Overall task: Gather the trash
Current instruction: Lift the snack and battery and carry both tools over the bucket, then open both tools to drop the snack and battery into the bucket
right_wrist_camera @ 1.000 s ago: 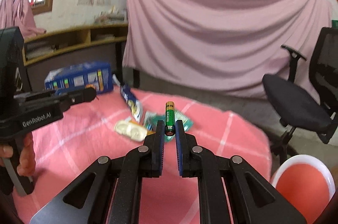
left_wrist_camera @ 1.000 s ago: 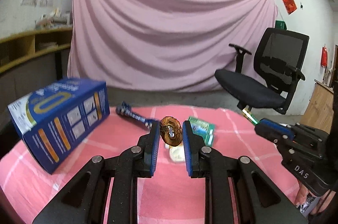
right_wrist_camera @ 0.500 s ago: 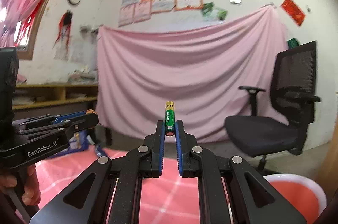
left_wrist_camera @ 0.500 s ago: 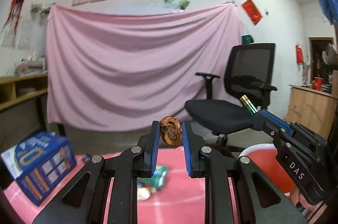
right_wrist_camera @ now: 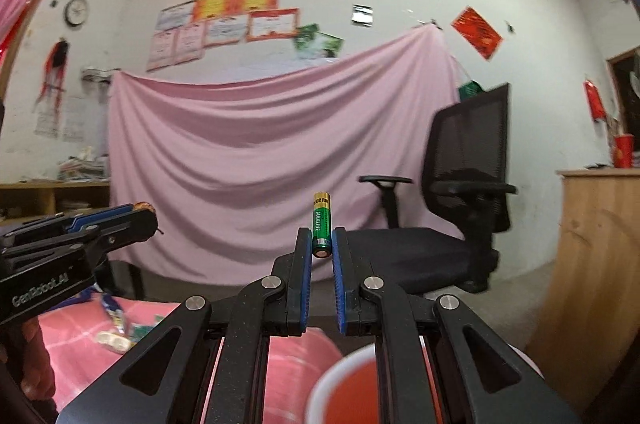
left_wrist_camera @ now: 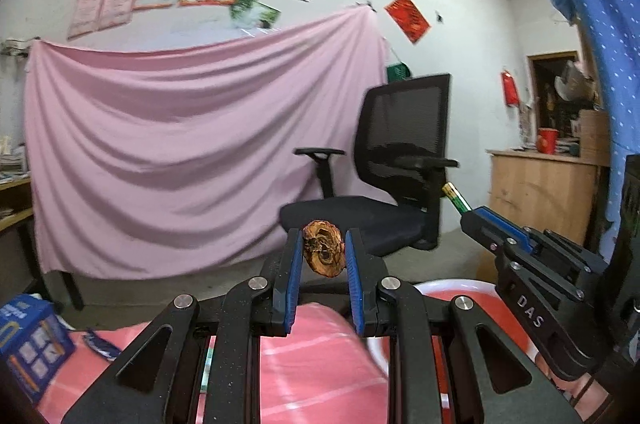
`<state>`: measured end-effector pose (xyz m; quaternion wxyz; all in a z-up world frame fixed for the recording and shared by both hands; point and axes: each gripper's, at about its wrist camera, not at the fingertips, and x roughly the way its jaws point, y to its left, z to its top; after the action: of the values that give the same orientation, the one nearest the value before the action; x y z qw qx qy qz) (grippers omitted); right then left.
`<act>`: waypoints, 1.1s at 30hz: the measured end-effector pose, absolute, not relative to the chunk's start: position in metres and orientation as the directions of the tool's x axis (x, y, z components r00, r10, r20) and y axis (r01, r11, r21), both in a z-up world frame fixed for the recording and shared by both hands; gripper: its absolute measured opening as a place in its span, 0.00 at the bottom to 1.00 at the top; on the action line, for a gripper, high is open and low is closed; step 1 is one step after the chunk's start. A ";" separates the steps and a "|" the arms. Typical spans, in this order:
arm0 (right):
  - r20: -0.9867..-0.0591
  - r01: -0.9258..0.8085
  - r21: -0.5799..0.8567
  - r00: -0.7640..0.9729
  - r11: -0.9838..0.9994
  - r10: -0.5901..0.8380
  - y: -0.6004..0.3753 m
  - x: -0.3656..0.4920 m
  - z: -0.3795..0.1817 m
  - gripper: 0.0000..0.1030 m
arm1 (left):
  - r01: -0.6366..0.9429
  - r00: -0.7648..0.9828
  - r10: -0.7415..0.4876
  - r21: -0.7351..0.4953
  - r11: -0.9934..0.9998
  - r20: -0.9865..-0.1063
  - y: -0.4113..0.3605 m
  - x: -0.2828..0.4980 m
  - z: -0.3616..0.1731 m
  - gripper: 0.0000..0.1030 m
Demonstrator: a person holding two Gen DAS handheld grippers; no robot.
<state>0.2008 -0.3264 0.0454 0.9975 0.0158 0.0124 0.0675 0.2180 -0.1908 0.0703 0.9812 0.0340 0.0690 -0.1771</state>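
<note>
Holds a brown husk [left_wrist_camera: 323, 254] clamped between the blue pads of the left gripper [left_wrist_camera: 320, 248], lifted clear of everything. Pinches a battery [right_wrist_camera: 322, 224] upright by its lower end in the right gripper [right_wrist_camera: 319, 244], jaws closed tight on it.

Carries both grips unchanged from a second ago, with no slip of husk or battery. Has swung both tools up and to the right since then: looked down on the table [left_wrist_camera: 312, 364] a second back, looks level across the room now.

Shows the bin [right_wrist_camera: 340, 368] just under the right gripper, white rim and red inside, largely hidden by the black linkage. Shows the same rim close behind the left gripper, a little to its right. Puts both pieces near the drop, by the look of it; seems to need only a short move forward before letting go, the husk further off than the battery.

Leaves more to collect: wrappers [right_wrist_camera: 116, 340] on the pink cloth at lower left, and a blue box [left_wrist_camera: 28, 340] at the table's far left edge.

Takes in, beyond, a black chair [left_wrist_camera: 400, 164] and a pink sheet [left_wrist_camera: 180, 164] on the wall.
</note>
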 end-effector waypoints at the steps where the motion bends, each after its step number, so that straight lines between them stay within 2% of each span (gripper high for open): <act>1: -0.033 -0.117 0.039 0.992 0.992 0.119 -0.332 0.201 0.044 0.08 | 0.367 0.921 -0.357 0.039 0.930 -0.157 -0.198 0.221 0.069 0.17; 11: -0.138 -0.001 0.102 0.990 0.995 0.015 -0.371 0.212 0.032 0.08 | 0.483 0.832 -0.472 -0.039 0.875 -0.292 -0.246 0.261 0.056 0.17; 21: -0.246 0.032 0.127 0.969 0.991 0.000 -0.387 0.227 0.020 0.08 | 0.535 0.720 -0.536 -0.138 0.833 -0.442 -0.267 0.292 0.031 0.17; 27: -0.291 0.046 0.146 0.957 0.988 -0.002 -0.394 0.231 0.014 0.09 | 0.541 0.672 -0.549 -0.178 0.822 -0.497 -0.275 0.299 0.020 0.18; 31: -0.311 0.056 0.155 0.950 0.986 -0.005 -0.397 0.233 0.012 0.09 | 0.537 0.658 -0.555 -0.198 0.820 -0.509 -0.273 0.299 0.015 0.37; 33: -0.313 0.060 0.160 0.950 0.985 -0.007 -0.399 0.234 0.013 0.09 | 0.535 0.660 -0.557 -0.205 0.819 -0.503 -0.272 0.298 0.016 0.37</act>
<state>0.2338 -0.3990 0.0127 0.9837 0.0840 0.1578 -0.0171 0.2975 -0.2719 0.0156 0.9109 -0.0194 0.2827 -0.2998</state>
